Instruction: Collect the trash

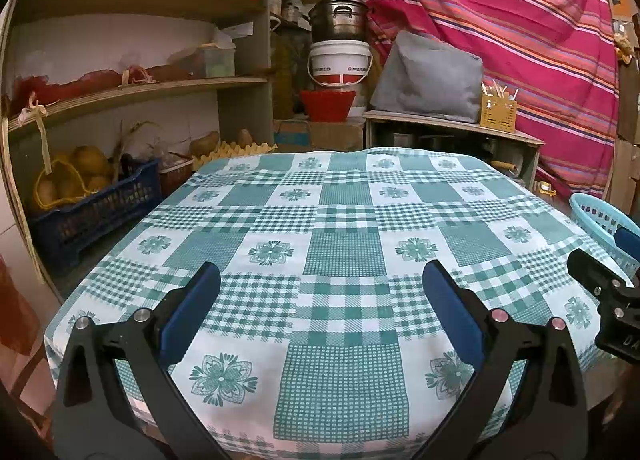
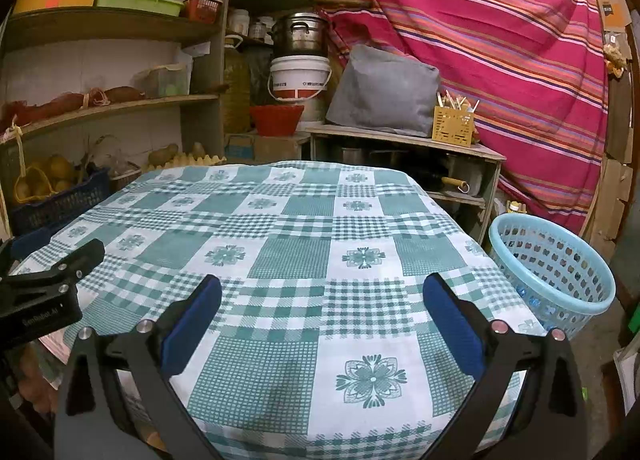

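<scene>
A table under a green-and-white checked cloth (image 1: 340, 220) (image 2: 296, 220) fills both views; no loose trash shows on it. A light blue perforated basket (image 2: 556, 272) stands on the floor off the table's right side, and its rim (image 1: 600, 212) shows at the right edge of the left wrist view. My left gripper (image 1: 320, 288) hovers open over the table's near edge, nothing between its blue pads. My right gripper (image 2: 322, 296) is open as well, over the near right part of the cloth. Each gripper shows partly in the other's view: the right one (image 1: 608, 292), the left one (image 2: 48, 284).
Wooden shelves (image 1: 132, 92) with tubs, nets and a blue crate of produce (image 1: 92, 212) stand at the left. Behind the table are a pot on a white bucket (image 1: 340, 56), a red basket, a low wooden stand (image 2: 404, 140) with a grey bag, and a striped pink curtain (image 2: 500, 40).
</scene>
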A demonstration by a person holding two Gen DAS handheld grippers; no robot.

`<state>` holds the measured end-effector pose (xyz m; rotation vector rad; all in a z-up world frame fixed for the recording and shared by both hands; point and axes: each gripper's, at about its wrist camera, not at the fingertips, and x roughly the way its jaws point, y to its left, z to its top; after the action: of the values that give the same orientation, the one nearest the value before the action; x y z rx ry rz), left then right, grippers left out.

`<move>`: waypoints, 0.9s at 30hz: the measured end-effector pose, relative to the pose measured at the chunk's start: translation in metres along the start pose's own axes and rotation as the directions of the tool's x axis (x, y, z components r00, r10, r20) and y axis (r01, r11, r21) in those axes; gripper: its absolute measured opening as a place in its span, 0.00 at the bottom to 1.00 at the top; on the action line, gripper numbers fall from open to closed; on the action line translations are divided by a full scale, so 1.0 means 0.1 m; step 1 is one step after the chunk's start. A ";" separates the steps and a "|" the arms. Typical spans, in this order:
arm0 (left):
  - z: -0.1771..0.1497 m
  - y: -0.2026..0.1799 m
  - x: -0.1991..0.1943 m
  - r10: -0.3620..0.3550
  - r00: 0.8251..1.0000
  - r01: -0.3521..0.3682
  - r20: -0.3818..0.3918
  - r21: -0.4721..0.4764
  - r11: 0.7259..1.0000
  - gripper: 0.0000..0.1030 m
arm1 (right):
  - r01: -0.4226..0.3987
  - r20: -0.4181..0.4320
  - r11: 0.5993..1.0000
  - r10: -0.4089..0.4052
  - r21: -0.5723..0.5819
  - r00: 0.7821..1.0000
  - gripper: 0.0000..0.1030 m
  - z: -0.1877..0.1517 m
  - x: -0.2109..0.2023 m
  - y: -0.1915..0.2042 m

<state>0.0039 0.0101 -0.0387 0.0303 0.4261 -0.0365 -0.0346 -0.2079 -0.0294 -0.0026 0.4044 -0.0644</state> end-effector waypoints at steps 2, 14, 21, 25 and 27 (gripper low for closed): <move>0.00 0.00 0.00 0.005 1.000 -0.005 0.002 0.001 1.000 0.95 | 0.000 -0.001 1.000 0.000 0.000 1.000 0.95 0.00 0.00 0.00; 0.00 -0.01 0.00 0.006 1.000 -0.006 0.002 0.002 1.000 0.95 | 0.000 -0.001 1.000 0.000 -0.003 1.000 0.95 0.00 0.00 0.00; 0.00 -0.01 0.00 0.005 1.000 -0.005 0.001 0.002 1.000 0.95 | 0.000 -0.001 1.000 0.000 -0.003 1.000 0.96 0.00 0.00 0.01; 0.03 0.01 0.01 0.012 1.000 -0.012 0.003 0.001 1.000 0.95 | -0.003 -0.003 1.000 0.003 -0.003 1.000 0.95 0.00 0.00 0.01; 0.02 0.01 0.01 0.014 1.000 -0.014 0.001 0.002 1.000 0.95 | -0.002 -0.002 1.000 0.002 -0.004 1.000 0.95 0.00 0.00 0.01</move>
<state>0.0058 0.0113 -0.0368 0.0355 0.4252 -0.0236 -0.0349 -0.2071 -0.0294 -0.0063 0.4068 -0.0612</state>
